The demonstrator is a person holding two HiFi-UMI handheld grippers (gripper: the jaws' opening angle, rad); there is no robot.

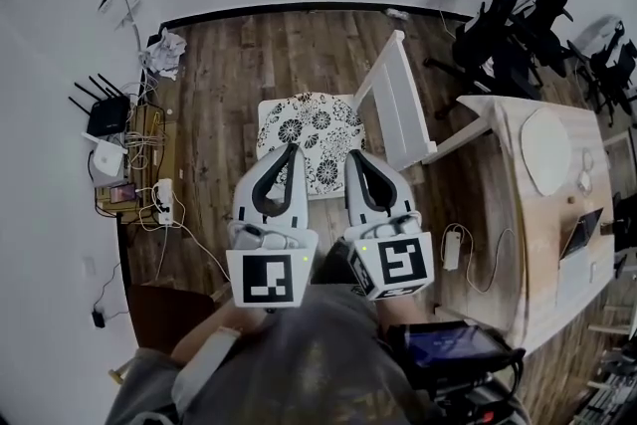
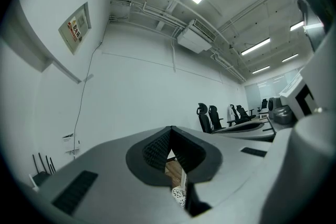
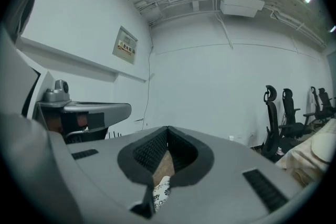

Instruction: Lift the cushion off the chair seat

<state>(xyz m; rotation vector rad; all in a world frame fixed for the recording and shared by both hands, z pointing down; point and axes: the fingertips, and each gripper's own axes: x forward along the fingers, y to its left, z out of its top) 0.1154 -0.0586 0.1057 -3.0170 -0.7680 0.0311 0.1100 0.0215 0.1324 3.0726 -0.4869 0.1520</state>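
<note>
1. Gripper state: we read the left gripper (image 1: pixel 295 150) as closed tip to tip and holding nothing. The right gripper (image 1: pixel 352 154) is closed the same way and is also empty. Each gripper view shows only a small gap behind the joined tips.
2. Target location: the cushion (image 1: pixel 311 139), floral-patterned, lies flat on the seat of the white chair (image 1: pixel 395 100). We judge the lift as not yet begun.
3. Key relation: the cushion lies ahead of and below both grippers. They point roughly level, so their tips aim over it and not at it. Its pattern shows low in the gap in the left gripper view (image 2: pixel 179 196) and in the right gripper view (image 3: pixel 160 191).
4. Lateral relation: the left gripper's tip sits over the near edge around its middle, and the right gripper's over the near right corner. Neither is clearly nearer.
5. Axis: the cushion looks roughly square, with no marked long axis. The chair back stands beyond the right gripper's outer side.
6. Requirement: we judge that both grippers must open and tip downward to reach the near edge.
</note>
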